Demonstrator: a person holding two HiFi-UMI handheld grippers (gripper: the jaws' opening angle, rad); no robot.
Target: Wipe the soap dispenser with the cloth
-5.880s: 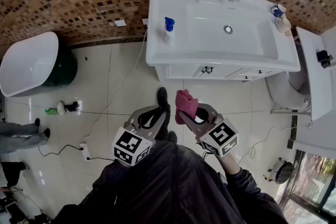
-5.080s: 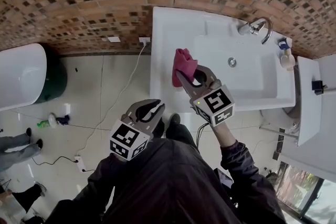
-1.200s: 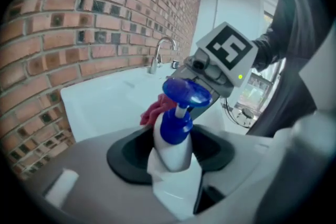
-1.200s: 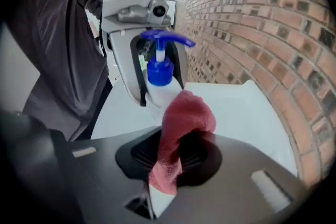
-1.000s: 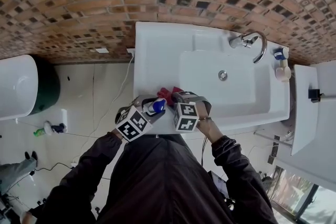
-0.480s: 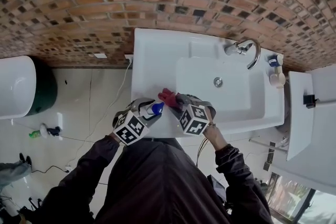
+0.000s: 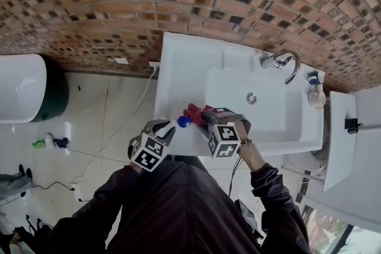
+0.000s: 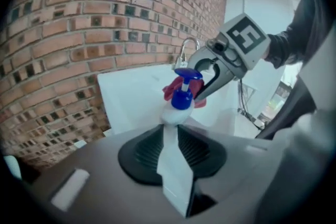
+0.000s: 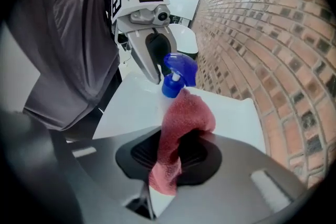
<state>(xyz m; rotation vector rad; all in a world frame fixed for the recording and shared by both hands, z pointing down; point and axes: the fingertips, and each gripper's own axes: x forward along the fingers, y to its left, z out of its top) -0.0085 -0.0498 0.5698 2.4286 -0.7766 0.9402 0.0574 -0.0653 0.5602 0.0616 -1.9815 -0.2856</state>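
The white soap dispenser with a blue pump [image 7: 183, 121] [image 8: 182, 96] [image 9: 176, 76] stands on the sink counter's front left corner. My left gripper [image 7: 168, 128] [image 8: 176, 126] [image 9: 152, 63] sits just short of it. Its jaws are closing to a narrow gap with nothing between them, and the bottle is beyond the tips. My right gripper [image 7: 205, 117] [image 9: 181, 131] [image 8: 207, 78] is shut on the pink cloth [image 7: 193, 111] [image 9: 184, 113] [image 8: 198, 99]. The cloth's bunched end lies against the dispenser just under the pump.
The white counter [image 7: 178, 68] holds a basin with a chrome faucet [image 7: 283, 62] at the back right and another small bottle [image 7: 315, 92] beyond it. A brick wall rises behind. A white tub [image 7: 24, 89] stands on the tiled floor to the left.
The left gripper has drawn back from the dispenser toward the person, and its jaws have narrowed. The right gripper with the cloth stays at the pump, slightly higher.
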